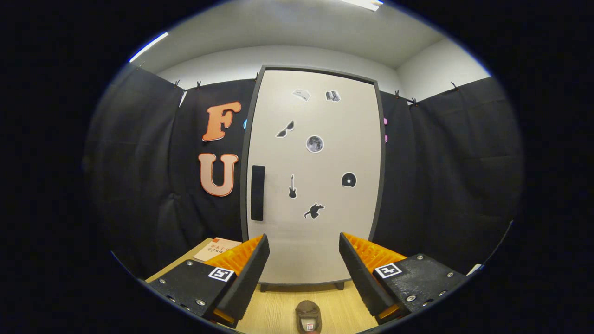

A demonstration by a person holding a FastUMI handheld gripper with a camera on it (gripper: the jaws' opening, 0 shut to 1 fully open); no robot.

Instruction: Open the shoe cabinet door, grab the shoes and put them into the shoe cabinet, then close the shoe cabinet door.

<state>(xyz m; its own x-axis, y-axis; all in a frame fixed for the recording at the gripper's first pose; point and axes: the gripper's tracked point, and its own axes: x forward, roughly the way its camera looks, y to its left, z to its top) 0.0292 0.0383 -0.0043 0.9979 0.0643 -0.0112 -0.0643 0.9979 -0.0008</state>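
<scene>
The shoe cabinet (320,208) stands upright ahead of me on short legs, its pale door shut and dotted with small stickers. A dark vertical handle (257,192) sits on the door's left side. My gripper (304,253) is open, its two fingers spread wide with nothing between them, pointing at the lower part of the door from a short distance. On the wooden floor (278,306) below and between the fingers lies a brown shoe (308,317), toe toward the cabinet, only partly in view.
Black cloth walls close in the cabinet on both sides and behind. A flat cardboard piece (214,249) with printing lies on the floor left of the cabinet, just beyond the left finger.
</scene>
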